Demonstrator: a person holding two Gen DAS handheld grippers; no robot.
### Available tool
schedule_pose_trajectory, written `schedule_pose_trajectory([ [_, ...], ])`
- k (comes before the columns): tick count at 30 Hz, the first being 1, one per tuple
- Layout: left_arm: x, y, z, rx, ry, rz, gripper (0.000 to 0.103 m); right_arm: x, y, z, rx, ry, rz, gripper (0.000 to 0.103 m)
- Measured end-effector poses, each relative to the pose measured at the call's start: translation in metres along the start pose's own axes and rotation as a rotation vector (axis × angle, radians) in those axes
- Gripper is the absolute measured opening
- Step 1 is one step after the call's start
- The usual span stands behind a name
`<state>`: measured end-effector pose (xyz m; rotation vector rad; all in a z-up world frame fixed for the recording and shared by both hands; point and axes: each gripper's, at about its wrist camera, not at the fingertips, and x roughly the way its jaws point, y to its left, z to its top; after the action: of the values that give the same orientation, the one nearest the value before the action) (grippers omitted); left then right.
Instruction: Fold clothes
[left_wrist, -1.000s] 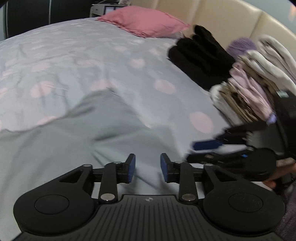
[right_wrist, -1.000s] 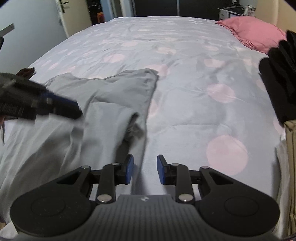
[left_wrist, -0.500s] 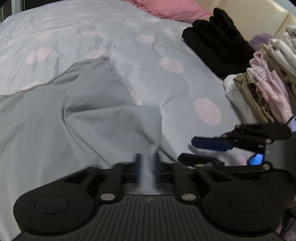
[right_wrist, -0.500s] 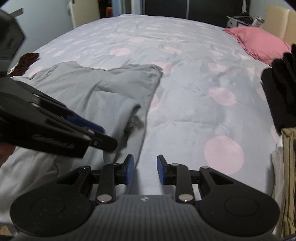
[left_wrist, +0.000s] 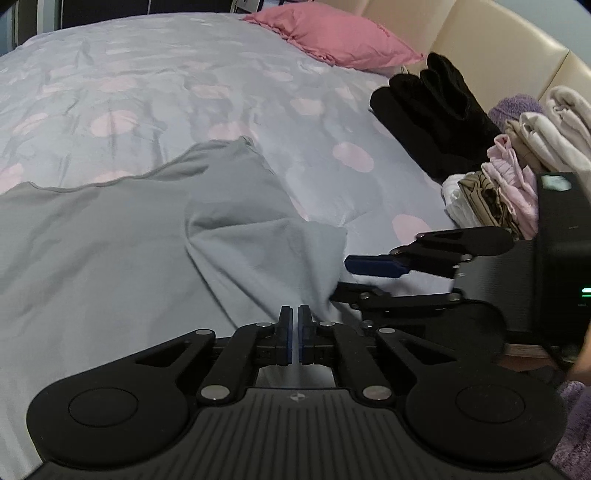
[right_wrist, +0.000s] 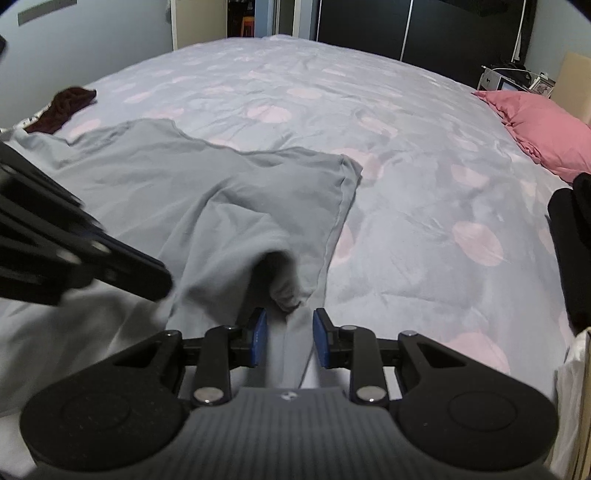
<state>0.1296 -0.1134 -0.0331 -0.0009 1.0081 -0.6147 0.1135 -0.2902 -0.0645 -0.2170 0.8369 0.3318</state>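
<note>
Left claw pinched on grey cotton garment; right claw agape w/ garment fold between pads, on spotted bed.

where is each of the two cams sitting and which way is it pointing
Left wrist: rides on the left gripper, looking along its shut fingers across the bed toward the pink pillow and folded clothes stack; the right gripper shows at right.
Right wrist: rides on the right gripper, open around a fold of the grey garment, facing up the bed toward dark wardrobe doors; the left gripper crosses at left.
Shared: grey garment, pink pillow, spotted duvet, black clothes.
</note>
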Motion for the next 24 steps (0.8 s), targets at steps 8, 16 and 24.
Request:
schedule_pose_trajectory([
  [8, 0.001, 0.007, -0.007, 0.009, 0.013, -0.044, 0.0, 0.01, -0.022, 0.008, 0.101, 0.025, -0.066, 0.006],
  [16, 0.002, 0.008, -0.03, 0.022, 0.071, -0.044, 0.002, 0.017, -0.064, -0.001, 0.356, 0.078, -0.024, 0.006],
  [24, -0.03, -0.001, -0.064, 0.033, 0.084, -0.031, 0.024, -0.005, -0.063, 0.002, 0.349, 0.075, -0.048, 0.027],
])
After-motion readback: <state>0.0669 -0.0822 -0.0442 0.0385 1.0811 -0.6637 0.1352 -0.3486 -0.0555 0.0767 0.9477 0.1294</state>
